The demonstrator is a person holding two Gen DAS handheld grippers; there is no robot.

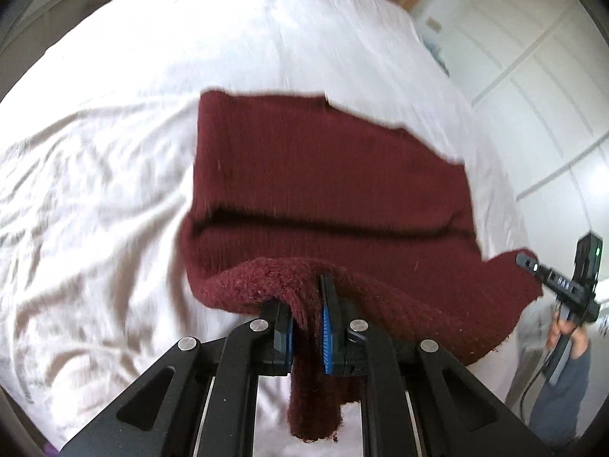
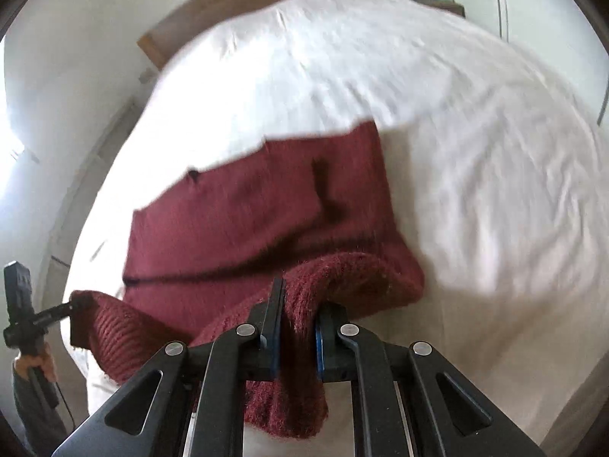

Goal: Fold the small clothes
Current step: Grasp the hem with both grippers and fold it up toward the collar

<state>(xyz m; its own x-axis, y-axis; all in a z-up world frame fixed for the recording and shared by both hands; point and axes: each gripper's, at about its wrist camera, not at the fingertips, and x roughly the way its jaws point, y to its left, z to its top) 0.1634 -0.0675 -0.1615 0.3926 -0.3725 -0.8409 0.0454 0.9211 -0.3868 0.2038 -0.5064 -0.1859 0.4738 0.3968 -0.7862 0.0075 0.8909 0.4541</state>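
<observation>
Left wrist view: left gripper point(image 1: 307, 323) fingers clamped on the maroon sweater point(image 1: 323, 175) near hem; the rest lay toward 12 o'clock on the bed point(image 1: 114, 152).
Right wrist view: right gripper point(image 2: 298, 337) likewise pinched the hem, probably the opposite corner; body toward 12 o'clock.

Your frames bright, daylit; motion blur smears white rumpled bedsheet point(image 1: 114, 175); glare at 9 o'clock, right view; fisheye-bent edges.

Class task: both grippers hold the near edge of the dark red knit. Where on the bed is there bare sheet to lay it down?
Bare sheet lies left of the knit, toward the bed's edge, and beyond its far edge up to the headboard. Another patch lies to its right. The near middle is crowded: left gripper and right gripper clamp the cloth there.
</observation>
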